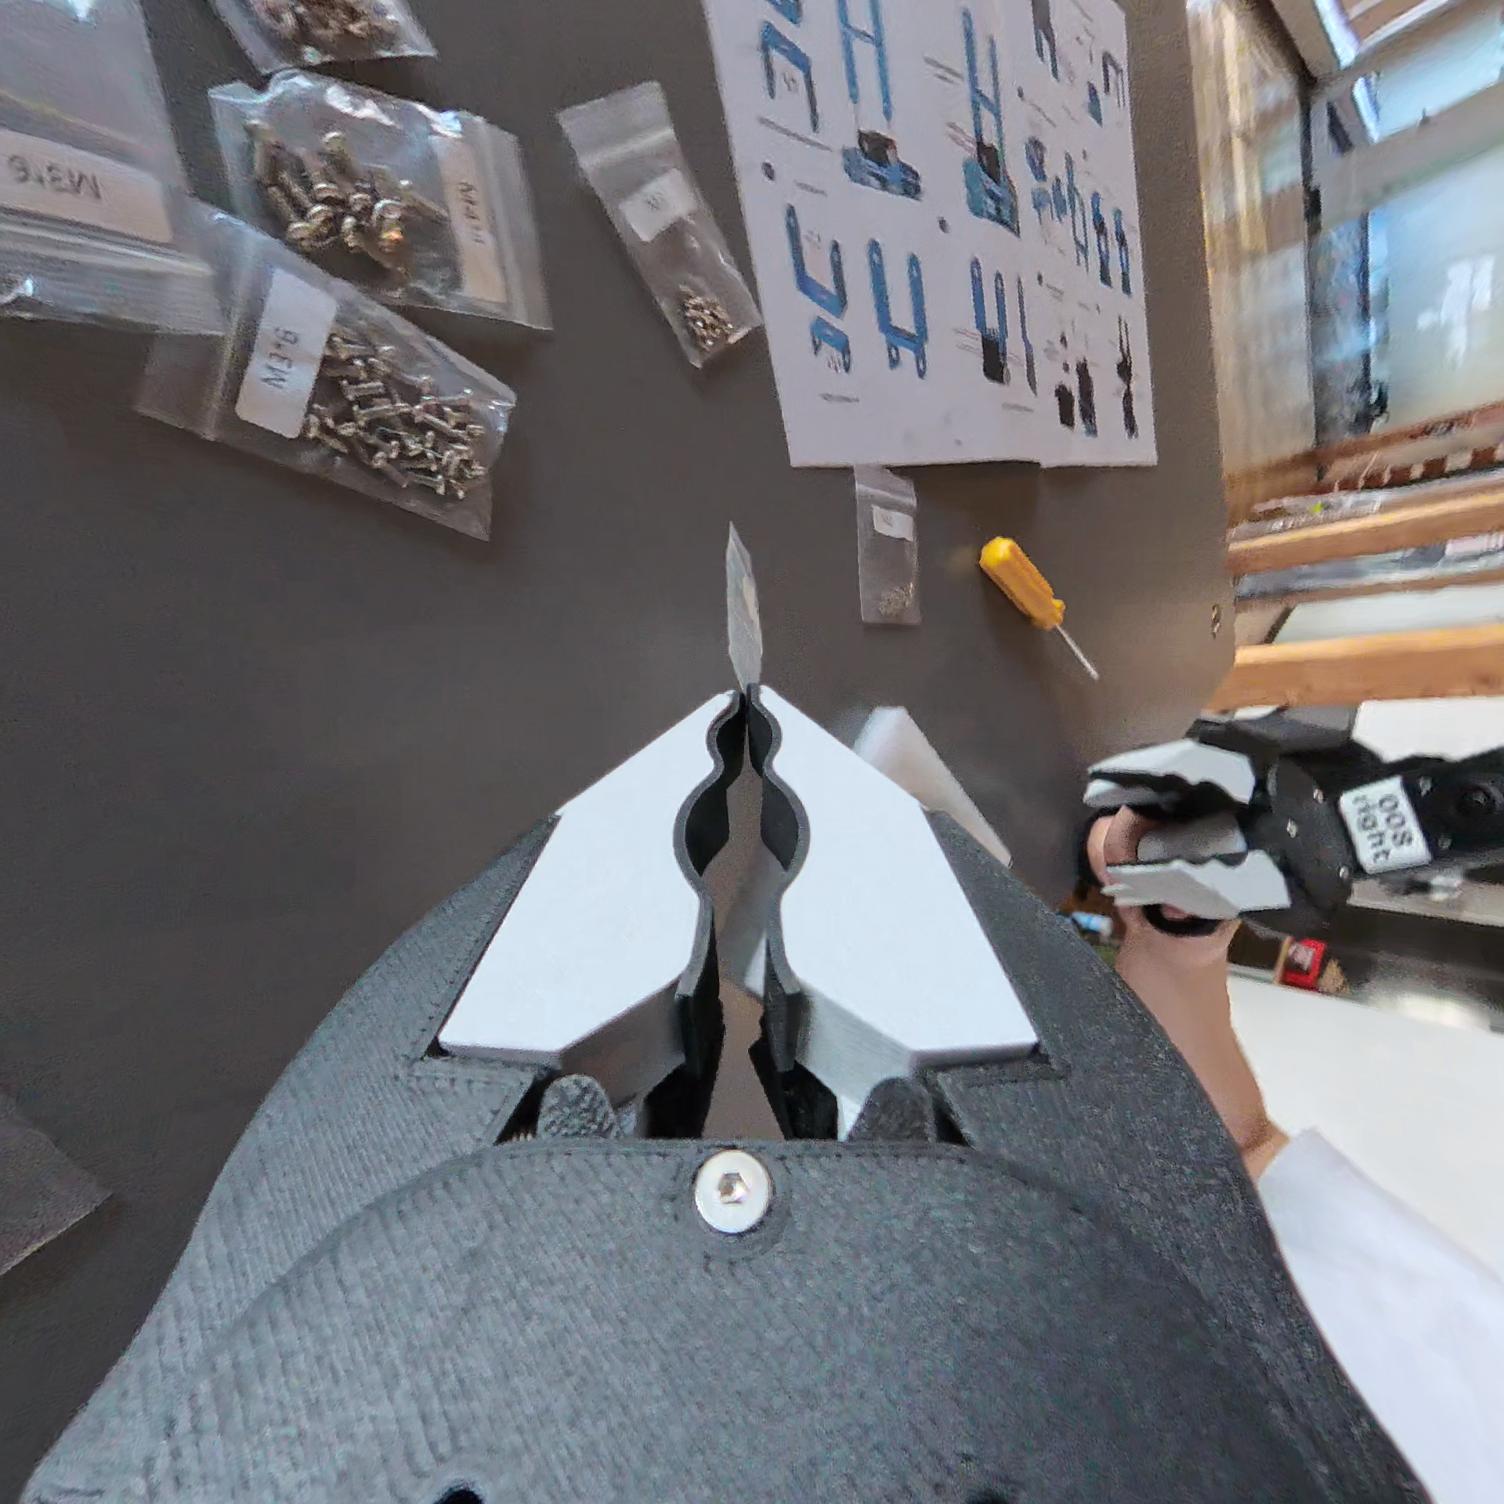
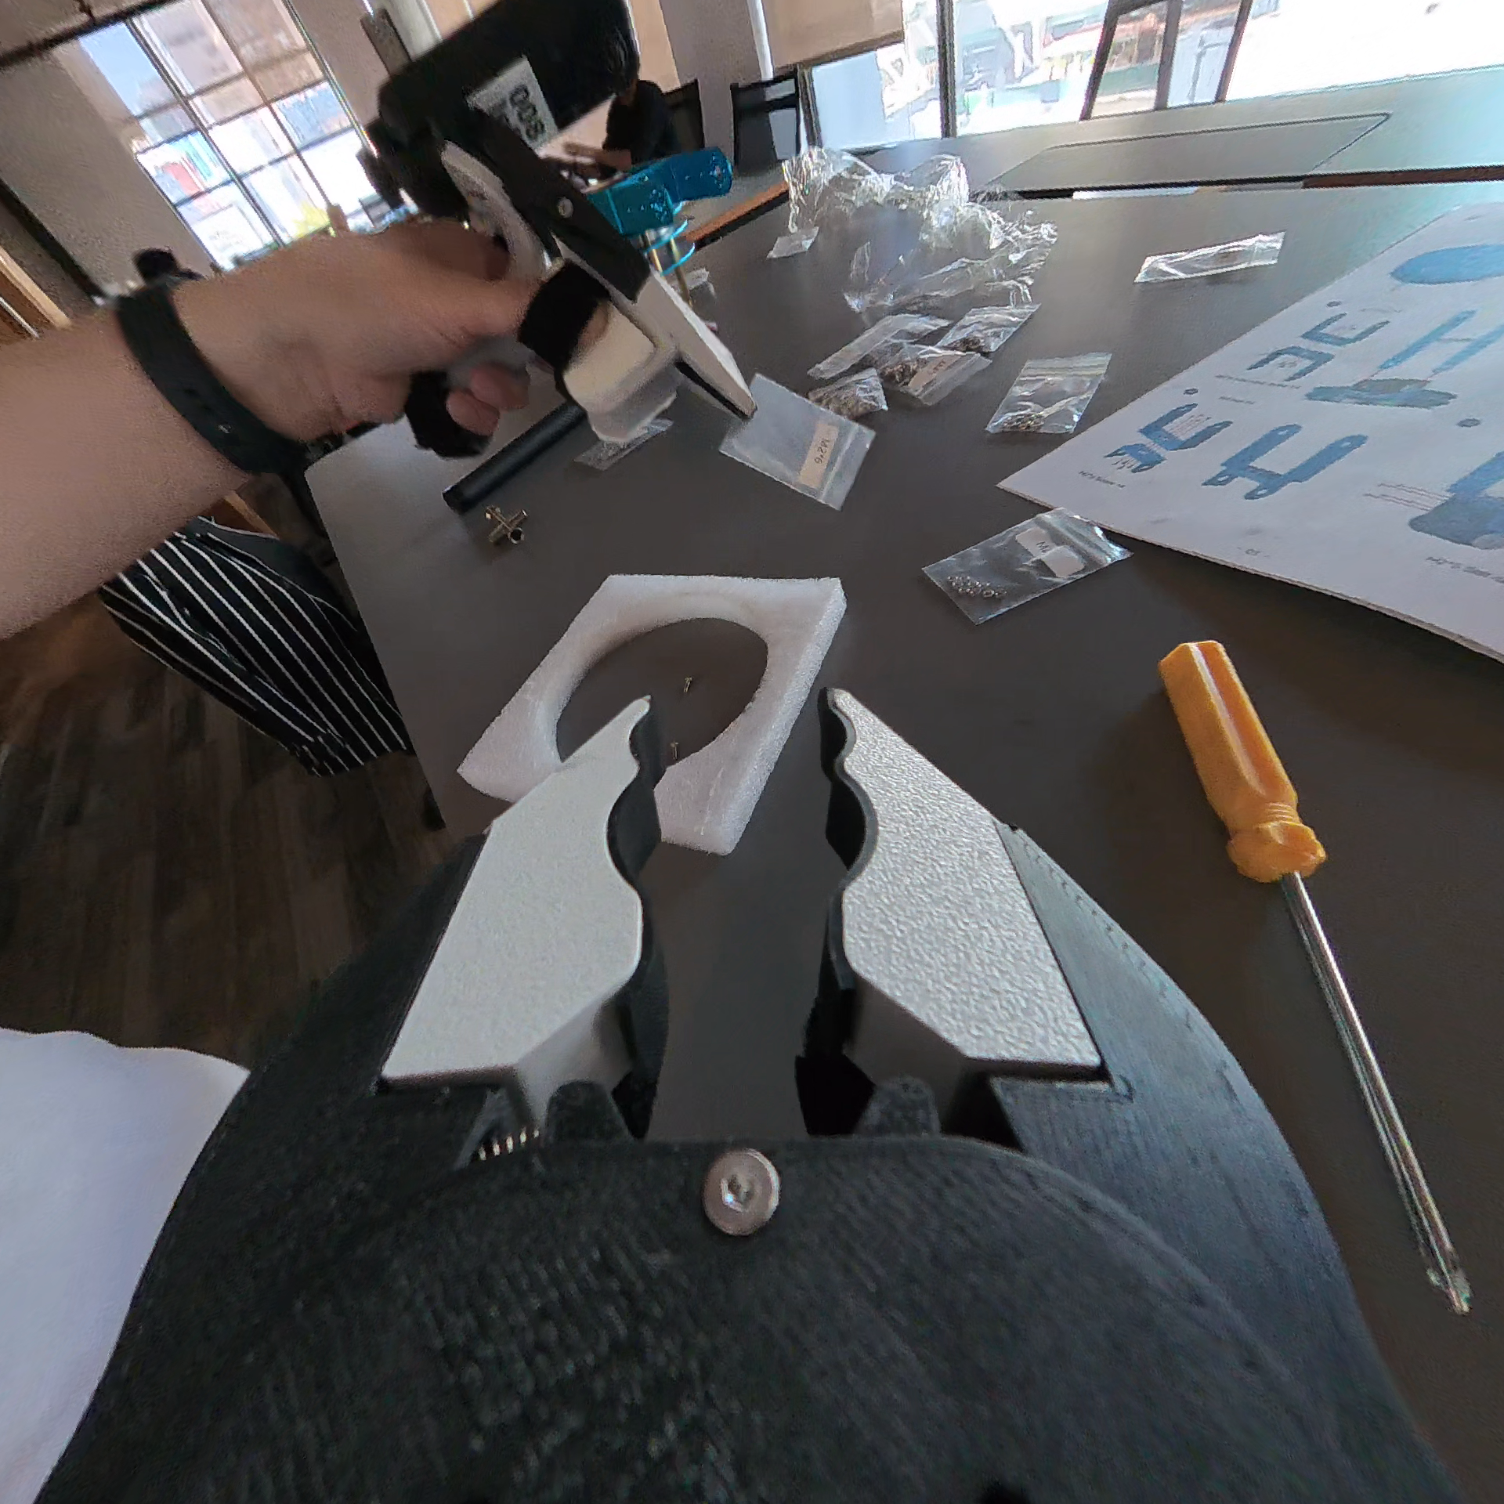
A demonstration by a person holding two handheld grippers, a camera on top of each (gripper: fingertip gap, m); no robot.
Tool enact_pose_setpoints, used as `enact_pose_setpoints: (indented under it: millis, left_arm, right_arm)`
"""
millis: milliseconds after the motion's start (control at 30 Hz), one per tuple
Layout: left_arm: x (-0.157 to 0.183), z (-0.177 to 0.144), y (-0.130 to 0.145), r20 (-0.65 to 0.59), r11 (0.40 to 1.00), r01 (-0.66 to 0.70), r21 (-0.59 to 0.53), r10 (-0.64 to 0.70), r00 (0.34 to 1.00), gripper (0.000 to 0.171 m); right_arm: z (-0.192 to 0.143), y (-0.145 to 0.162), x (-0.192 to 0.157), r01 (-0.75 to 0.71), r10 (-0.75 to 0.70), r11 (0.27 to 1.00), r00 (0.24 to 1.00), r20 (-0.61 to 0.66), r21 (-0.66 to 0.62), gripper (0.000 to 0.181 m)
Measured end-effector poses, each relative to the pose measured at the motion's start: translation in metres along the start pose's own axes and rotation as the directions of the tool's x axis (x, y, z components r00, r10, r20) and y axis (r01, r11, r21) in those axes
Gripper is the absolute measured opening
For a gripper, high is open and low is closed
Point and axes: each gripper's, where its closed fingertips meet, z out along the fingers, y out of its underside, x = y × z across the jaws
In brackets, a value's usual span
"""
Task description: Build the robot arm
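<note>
My left gripper (image 1: 745, 692) pinched small zip bag (image 1: 742, 610) by corner; right gripper (image 2: 736, 708) gaped above foam ring (image 2: 781, 643), screwdriver (image 2: 1237, 765) at three o'clock. Judged: keep pinch firm.

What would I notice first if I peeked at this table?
Probably the left gripper pinching a small clear plastic bag by its corner, above the dark table. Next, the bright yellow-handled screwdriver lying to the right of the open right gripper, and the white foam square with a round hole just ahead of it. Behind those, many little bags of screws lie beside a big sheet of blue drawings.
</note>
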Motion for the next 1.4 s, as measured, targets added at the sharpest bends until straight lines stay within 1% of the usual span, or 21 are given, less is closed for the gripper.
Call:
enact_pose_setpoints:
  millis: [67,167,300,333,367,400,500,600,700,800,867,1000,1067,1200,1267,1333,1400]
  left_arm:
    - [-0.005,0.005,0.0,0.009,0.999,0.036,0.022,-0.037,0.999,0.0]
    - [-0.015,0.007,0.003,0.055,0.998,0.034,0.047,-0.037,0.998,0.0]
    - [-0.013,0.008,0.016,0.024,0.994,0.08,0.076,-0.082,0.996,0.0]
    - [-0.011,0.009,0.021,0.011,0.992,0.097,0.079,-0.098,0.995,0.002]
    - [-0.009,0.009,0.026,-0.002,0.99,0.113,0.084,-0.114,0.994,0.013]
    - [-0.006,0.009,0.031,-0.021,0.989,0.118,0.09,-0.116,0.993,0.019]
    - [-0.009,0.003,0.041,-0.001,0.988,0.108,0.112,-0.109,0.994,0.031]
    - [-0.006,-0.012,0.046,0.0,0.986,0.088,0.141,-0.089,0.996,0.031]
    - [0.004,-0.032,0.047,-0.011,0.979,0.053,0.199,-0.051,0.999,0.029]
    - [0.016,-0.049,0.051,-0.016,0.969,0.007,0.247,-0.004,1.0,0.026]
    - [0.023,-0.057,0.057,-0.003,0.967,-0.027,0.252,0.029,1.0,0.026]
    - [0.03,-0.075,0.071,0.028,0.959,-0.085,0.269,0.081,0.996,0.023]
    - [0.031,-0.084,0.078,0.031,0.956,-0.092,0.28,0.087,0.996,0.023]
    - [0.033,-0.097,0.094,0.001,0.955,-0.071,0.288,0.074,0.997,0.022]
    - [0.035,-0.103,0.097,-0.032,0.95,-0.047,0.308,0.06,0.998,0.022]
    - [0.036,-0.108,0.1,-0.05,0.946,-0.032,0.321,0.051,0.997,0.021]
    - [0.035,-0.11,0.102,-0.051,0.947,-0.034,0.32,0.053,0.997,0.021]
  right_arm:
    - [-0.002,-0.003,0.002,-0.004,0.005,1.0,1.0,-0.014,0.021,0.036]
    - [-0.004,-0.004,0.004,-0.016,0.017,0.999,1.0,-0.025,0.037,0.036]
    - [-0.003,-0.004,0.006,-0.028,0.029,0.999,0.999,-0.02,0.035,0.036]
    - [-0.003,-0.005,0.007,-0.024,0.025,0.999,0.999,-0.028,0.035,0.036]
    - [-0.003,-0.005,0.009,-0.018,0.019,0.999,0.999,-0.036,0.035,0.036]
    - [-0.002,-0.006,0.01,-0.01,0.011,0.999,0.999,-0.043,0.034,0.036]
    - [0.002,-0.01,0.016,0.03,-0.029,0.999,0.998,-0.06,0.028,0.036]
    - [0.011,-0.02,0.031,0.119,-0.122,0.992,0.99,-0.067,-0.044,0.036]
    - [0.027,-0.042,0.047,0.259,-0.265,0.953,0.964,-0.016,-0.159,0.035]
    - [0.052,-0.047,0.064,0.314,-0.295,0.888,0.95,0.107,-0.336,0.032]
    - [0.069,-0.042,0.075,0.362,-0.316,0.837,0.932,0.177,-0.411,0.024]
    - [0.091,-0.024,0.105,0.417,-0.371,0.713,0.907,0.201,-0.564,0.024]
    - [0.099,-0.022,0.112,0.434,-0.388,0.688,0.897,0.21,-0.581,0.024]
    - [0.108,-0.017,0.118,0.402,-0.34,0.68,0.914,0.222,-0.613,0.025]
    - [0.11,-0.012,0.12,0.39,-0.319,0.674,0.92,0.229,-0.628,0.025]
    - [0.11,-0.007,0.125,0.38,-0.308,0.651,0.924,0.228,-0.658,0.025]
    - [0.111,-0.008,0.124,0.371,-0.294,0.661,0.928,0.23,-0.653,0.022]
